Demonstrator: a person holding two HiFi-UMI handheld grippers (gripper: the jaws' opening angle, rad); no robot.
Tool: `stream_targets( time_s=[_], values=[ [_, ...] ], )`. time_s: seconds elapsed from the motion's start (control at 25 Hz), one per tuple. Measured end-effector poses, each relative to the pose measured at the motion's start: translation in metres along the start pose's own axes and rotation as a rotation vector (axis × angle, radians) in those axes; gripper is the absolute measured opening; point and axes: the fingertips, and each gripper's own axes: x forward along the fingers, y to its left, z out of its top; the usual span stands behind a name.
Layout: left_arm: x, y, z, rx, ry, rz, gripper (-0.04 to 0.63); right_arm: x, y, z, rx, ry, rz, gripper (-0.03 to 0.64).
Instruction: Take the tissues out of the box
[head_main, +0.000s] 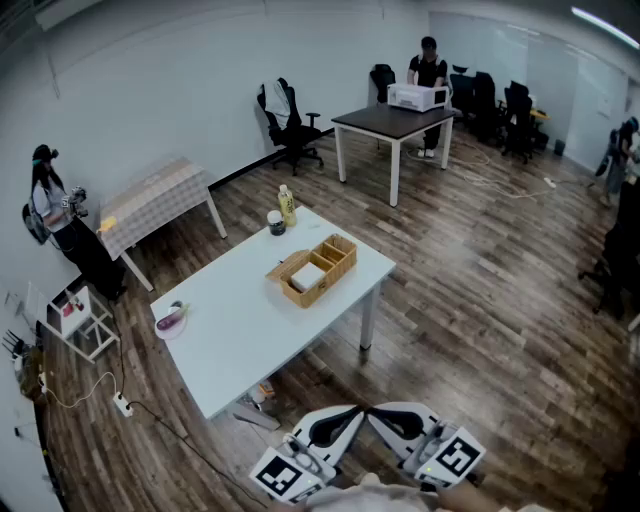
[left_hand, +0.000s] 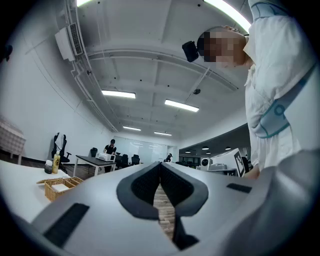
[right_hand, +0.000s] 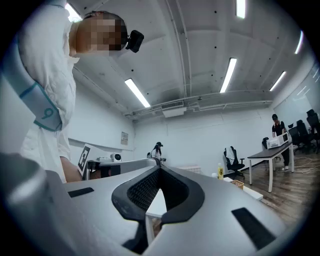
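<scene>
Head view: a white table (head_main: 240, 330) carries the wooden box (head_main: 344, 262) near its far short end, with the white tissues (head_main: 308, 277) lying in it. A bottle (head_main: 287, 205) and a jar (head_main: 276, 223) stand by the far corner, and a pink bowl (head_main: 170, 321) is at the left edge. The left gripper (head_main: 352, 412) and right gripper (head_main: 378, 412) hang low, well apart from the table.

Left gripper view: jaws pressed together at the tips, nothing between them; the box is far off to the left.

Right gripper view: jaws likewise together and empty, with the table edge far off to the right.
</scene>
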Motion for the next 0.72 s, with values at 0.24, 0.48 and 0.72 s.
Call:
stream_targets(
  time_s=[0.24, 0.48, 0.72],
  values=[
    [0.006, 0.006, 0.006, -0.010, -0.013, -0.001, 0.003, 0.002, -0.008, 0.002, -0.013, -0.001, -0.008, 0.032],
    [0.006, 0.004, 0.002, -0.023, -0.004, -0.009, 0.003, -0.001, -0.011, -0.003, -0.014, 0.013, -0.021, 0.032],
    [0.007, 0.005, -0.001, -0.042, 0.005, -0.015, 0.003, -0.002, -0.014, 0.001, 0.035, -0.025, -0.012, 0.034]
  ],
)
